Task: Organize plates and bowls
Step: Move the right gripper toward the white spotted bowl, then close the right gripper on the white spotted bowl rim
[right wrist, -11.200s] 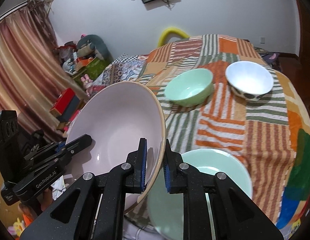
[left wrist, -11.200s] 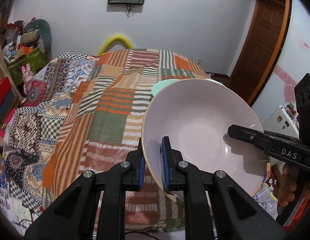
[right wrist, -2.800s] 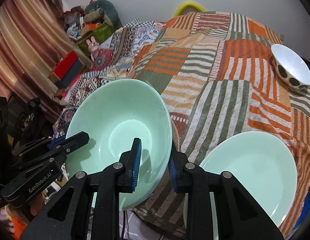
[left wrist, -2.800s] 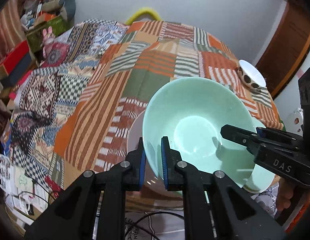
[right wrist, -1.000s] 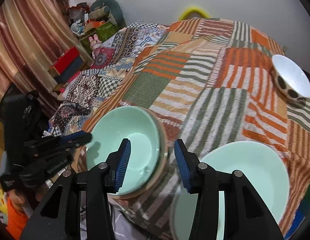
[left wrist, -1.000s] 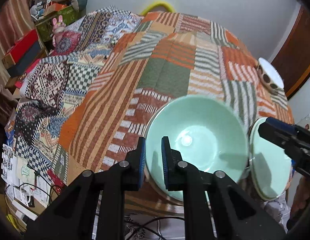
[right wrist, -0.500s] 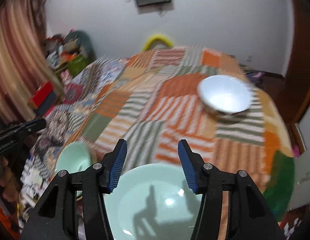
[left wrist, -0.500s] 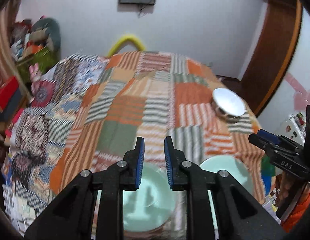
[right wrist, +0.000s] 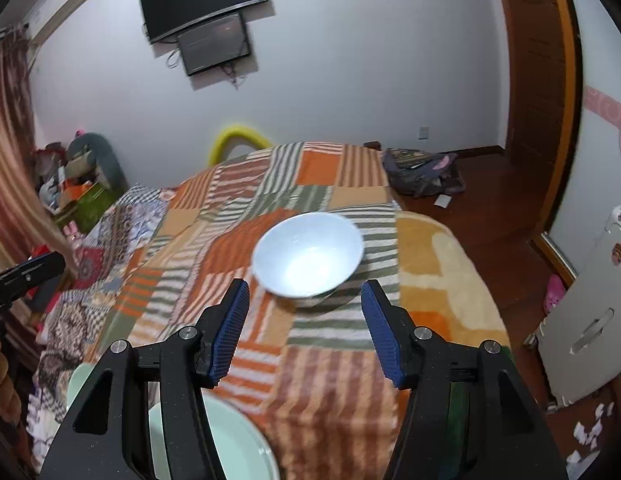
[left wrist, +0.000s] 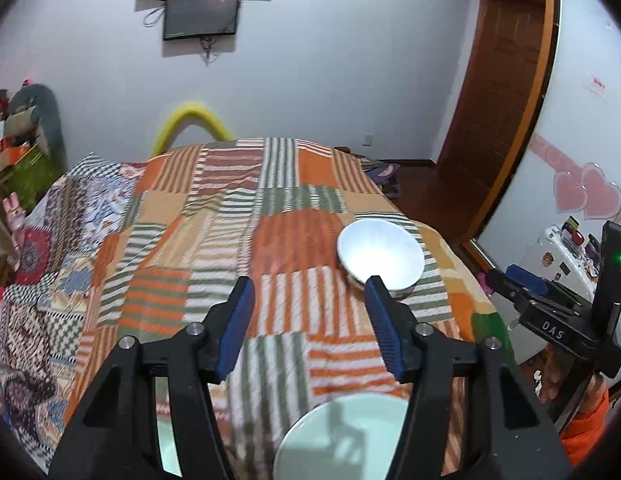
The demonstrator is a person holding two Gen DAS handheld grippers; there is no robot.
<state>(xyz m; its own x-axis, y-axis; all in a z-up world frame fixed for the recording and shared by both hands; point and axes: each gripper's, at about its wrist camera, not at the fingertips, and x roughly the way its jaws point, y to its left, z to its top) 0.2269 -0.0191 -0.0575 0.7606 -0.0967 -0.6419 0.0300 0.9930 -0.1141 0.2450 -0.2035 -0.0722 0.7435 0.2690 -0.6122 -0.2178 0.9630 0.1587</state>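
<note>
A: Surface?
B: Bed under a striped orange-green patchwork blanket [right wrist: 334,364] fills both views.

A: Dishes, big to small?
B: Pale green round plate [left wrist: 350,436] at 6 o'clock in the left wrist view, near edge. White round bowl [right wrist: 308,254] upright at centre of the right wrist view, at 2 o'clock from the left wrist.

A: Grippers?
B: Left gripper [left wrist: 310,330] jaws spread wide, nothing between. Right gripper [right wrist: 306,330] likewise wide apart, empty, white bowl just beyond its tips.
</note>
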